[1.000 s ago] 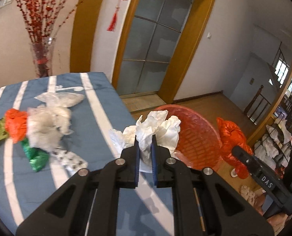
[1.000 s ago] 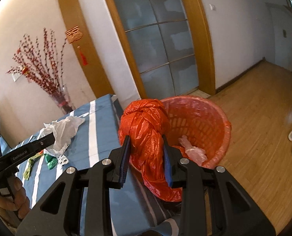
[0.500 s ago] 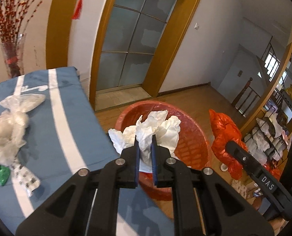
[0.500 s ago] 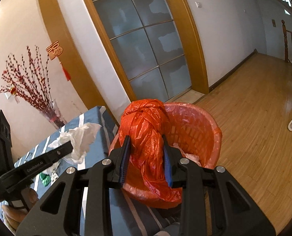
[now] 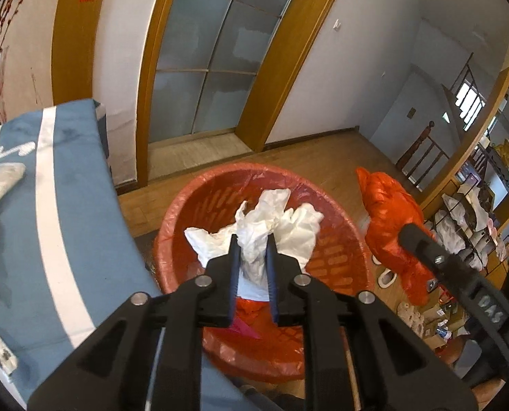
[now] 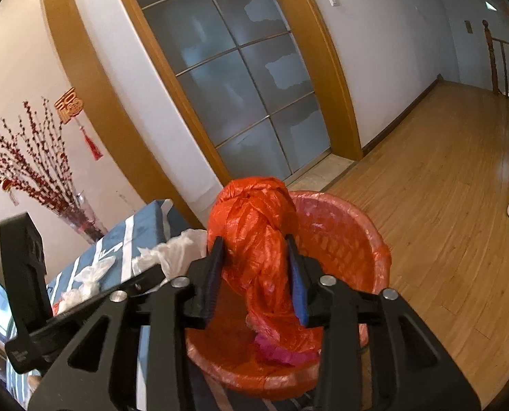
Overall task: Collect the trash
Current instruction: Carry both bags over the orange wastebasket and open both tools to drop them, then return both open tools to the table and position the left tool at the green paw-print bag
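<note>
Left gripper (image 5: 252, 253) jaws clench white tissue (image 5: 271, 226), right gripper (image 6: 256, 274) jaws clench orange bag (image 6: 254, 219), both over the red basket's rim (image 5: 343, 215).

Both tongs have moved from above the counter (image 5: 66, 226) to over the red basket (image 5: 340, 219); white wad (image 5: 264, 229) and orange bag (image 6: 254, 236) now hang above its opening.

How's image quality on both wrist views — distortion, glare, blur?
Left wrist: strong fisheye bend in the door frame, dark corners, bright window blown out; tissue in the left gripper sharp. Right wrist: same bowing, sheen on the floor, branches slightly soft; orange bag in the right gripper crisp.
</note>
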